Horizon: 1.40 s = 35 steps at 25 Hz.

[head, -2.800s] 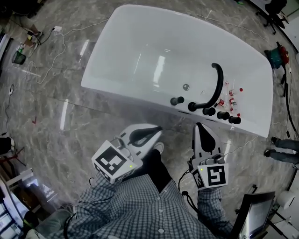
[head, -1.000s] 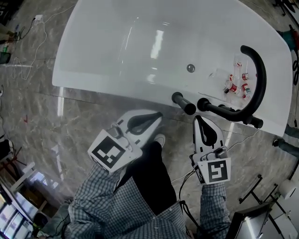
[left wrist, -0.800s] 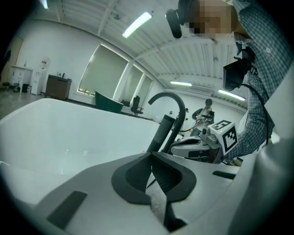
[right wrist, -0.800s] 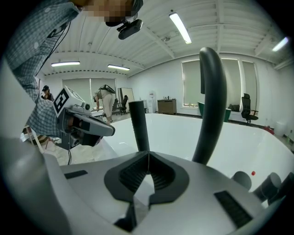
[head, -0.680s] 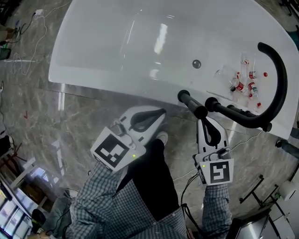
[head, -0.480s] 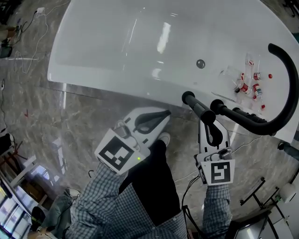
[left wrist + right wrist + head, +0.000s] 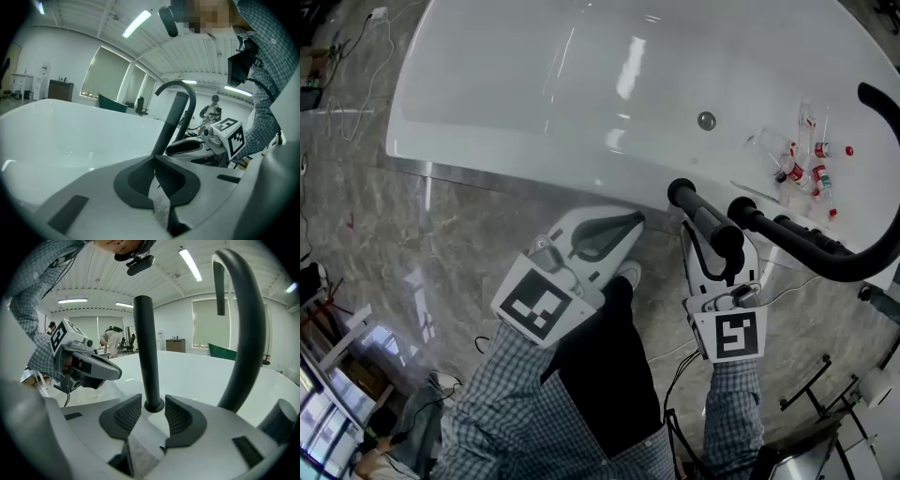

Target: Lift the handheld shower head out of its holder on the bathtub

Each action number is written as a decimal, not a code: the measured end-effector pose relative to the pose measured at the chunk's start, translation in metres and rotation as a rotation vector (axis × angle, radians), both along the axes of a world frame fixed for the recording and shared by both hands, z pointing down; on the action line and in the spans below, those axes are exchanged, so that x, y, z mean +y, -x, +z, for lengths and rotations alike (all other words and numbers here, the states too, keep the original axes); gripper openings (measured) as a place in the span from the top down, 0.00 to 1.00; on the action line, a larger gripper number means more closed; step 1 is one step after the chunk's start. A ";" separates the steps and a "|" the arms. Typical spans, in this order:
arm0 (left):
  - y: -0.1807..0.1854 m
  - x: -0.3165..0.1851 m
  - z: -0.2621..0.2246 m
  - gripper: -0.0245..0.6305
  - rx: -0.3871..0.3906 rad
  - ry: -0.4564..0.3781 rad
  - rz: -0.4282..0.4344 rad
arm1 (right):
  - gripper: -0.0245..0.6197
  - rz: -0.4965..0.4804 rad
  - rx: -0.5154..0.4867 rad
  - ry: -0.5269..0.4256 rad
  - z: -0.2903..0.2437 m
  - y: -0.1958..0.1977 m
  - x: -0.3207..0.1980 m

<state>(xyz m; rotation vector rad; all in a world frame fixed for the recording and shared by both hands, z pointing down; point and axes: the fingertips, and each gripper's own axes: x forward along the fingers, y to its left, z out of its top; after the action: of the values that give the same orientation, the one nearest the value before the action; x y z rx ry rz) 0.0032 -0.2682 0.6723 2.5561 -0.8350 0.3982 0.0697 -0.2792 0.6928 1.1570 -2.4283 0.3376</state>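
Observation:
The handheld shower head (image 7: 703, 216) is a black rod that stands upright in its holder on the near rim of the white bathtub (image 7: 534, 103). My right gripper (image 7: 719, 247) has its jaws opening, one on each side of the rod's lower end. In the right gripper view the rod (image 7: 149, 357) rises between the pads of my right gripper (image 7: 153, 414) with small gaps on both sides. My left gripper (image 7: 630, 225) hangs shut and empty to the left, short of the rim. In the left gripper view the left gripper (image 7: 154, 161) faces the rod (image 7: 171, 124).
A black curved faucet spout (image 7: 834, 258) arches just right of the rod; it is the same spout (image 7: 243, 333) that shows large in the right gripper view. Small red-capped bottles (image 7: 802, 169) and a drain (image 7: 706, 120) lie in the tub. Cables (image 7: 356, 56) run over the marble floor.
Both grippers have sunk toward the tub rim. The right gripper's jaws, shut before, have spread around the shower head's lower end. The left gripper has stayed shut.

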 end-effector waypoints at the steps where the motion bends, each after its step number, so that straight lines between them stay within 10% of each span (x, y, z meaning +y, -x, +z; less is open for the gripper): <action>1: 0.001 -0.002 0.000 0.95 0.005 0.002 -0.012 | 0.75 0.000 -0.009 -0.012 -0.002 0.003 -0.004; 35: -0.027 -0.011 0.020 0.94 -0.062 -0.060 0.101 | 0.75 0.030 -0.007 -0.099 -0.037 0.019 -0.029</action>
<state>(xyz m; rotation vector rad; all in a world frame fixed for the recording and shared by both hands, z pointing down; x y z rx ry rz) 0.0304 -0.2789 0.6920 2.6611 -0.7525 0.4925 0.0503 -0.3082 0.6558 1.2369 -2.4602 0.2338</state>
